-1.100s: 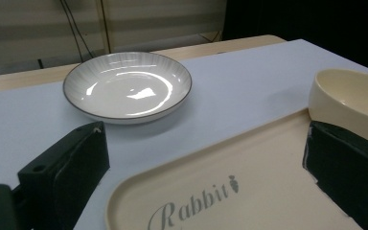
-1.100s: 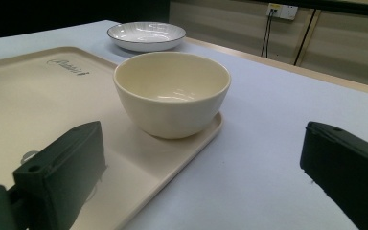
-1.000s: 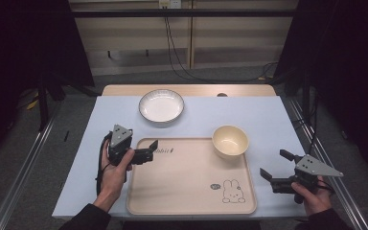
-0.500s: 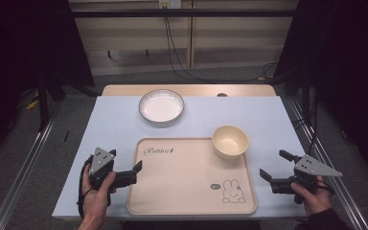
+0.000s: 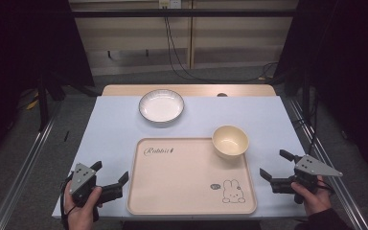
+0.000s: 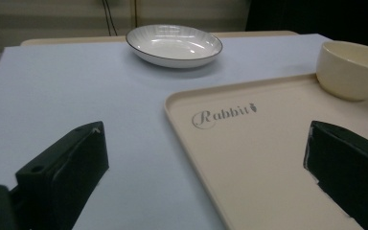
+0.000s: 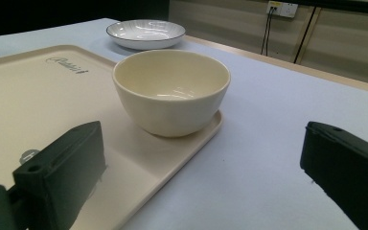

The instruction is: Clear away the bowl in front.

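A cream tray (image 5: 191, 177) printed with "Rabbit" lies at the table's near middle. On its far right corner stands a cream bowl (image 5: 230, 141), empty and upright. Behind the tray sits a white plate (image 5: 161, 106) with a dark rim. My left gripper (image 5: 110, 171) is open near the table's front left corner, just off the tray's left edge, holding nothing. My right gripper (image 5: 273, 163) is open to the right of the tray, also holding nothing. In the left gripper view the tray (image 6: 268, 143) and plate (image 6: 174, 44) lie ahead. The right gripper view faces the bowl (image 7: 171, 91).
A pale blue cloth (image 5: 115, 129) covers the table, and a wooden strip (image 5: 187, 90) shows along its far edge. Metal rails (image 5: 24, 163) run along both sides of the table. Cables (image 5: 172, 43) hang against the back wall.
My left gripper has drawn back from the tray's far left corner toward the table's front left corner. The right gripper, bowl, plate and tray have stayed put.
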Demonstrator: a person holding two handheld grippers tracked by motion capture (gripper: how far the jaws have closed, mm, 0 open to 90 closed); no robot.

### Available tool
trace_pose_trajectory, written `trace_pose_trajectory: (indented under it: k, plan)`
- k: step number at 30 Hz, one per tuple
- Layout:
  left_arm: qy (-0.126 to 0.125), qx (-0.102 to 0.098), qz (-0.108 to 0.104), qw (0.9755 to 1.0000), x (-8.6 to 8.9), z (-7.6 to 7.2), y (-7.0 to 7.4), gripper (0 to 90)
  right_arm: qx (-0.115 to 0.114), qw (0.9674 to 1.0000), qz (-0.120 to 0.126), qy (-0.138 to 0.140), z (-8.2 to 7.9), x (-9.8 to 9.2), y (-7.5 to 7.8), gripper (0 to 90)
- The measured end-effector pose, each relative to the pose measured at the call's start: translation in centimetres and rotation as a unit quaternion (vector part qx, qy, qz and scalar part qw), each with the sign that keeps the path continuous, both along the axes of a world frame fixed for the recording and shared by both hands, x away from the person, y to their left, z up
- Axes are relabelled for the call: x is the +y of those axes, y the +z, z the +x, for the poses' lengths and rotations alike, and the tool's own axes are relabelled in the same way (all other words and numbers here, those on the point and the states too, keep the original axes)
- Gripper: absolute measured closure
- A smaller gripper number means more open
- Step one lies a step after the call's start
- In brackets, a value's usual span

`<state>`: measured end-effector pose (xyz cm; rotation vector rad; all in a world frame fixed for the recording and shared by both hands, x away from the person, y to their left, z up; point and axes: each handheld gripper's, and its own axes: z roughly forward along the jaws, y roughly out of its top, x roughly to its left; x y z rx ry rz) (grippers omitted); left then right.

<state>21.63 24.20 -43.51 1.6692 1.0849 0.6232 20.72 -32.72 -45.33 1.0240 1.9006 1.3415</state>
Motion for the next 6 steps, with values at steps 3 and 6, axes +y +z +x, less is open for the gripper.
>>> trace_pose_trajectory:
  k: [3, 6]
  plan:
    - [0.000, 0.002, -0.001, 1.0000, -0.16, 0.12, -0.12, 1.2, 0.002, 1.0000, 0.000, -0.002, 0.05, 0.01, -0.01, 1.2]
    - [-0.001, 0.001, 0.000, 1.0000, -0.13, 0.09, -0.03, 1.4, 0.003, 1.0000, 0.000, -0.003, 0.12, -0.01, -0.06, 1.2]
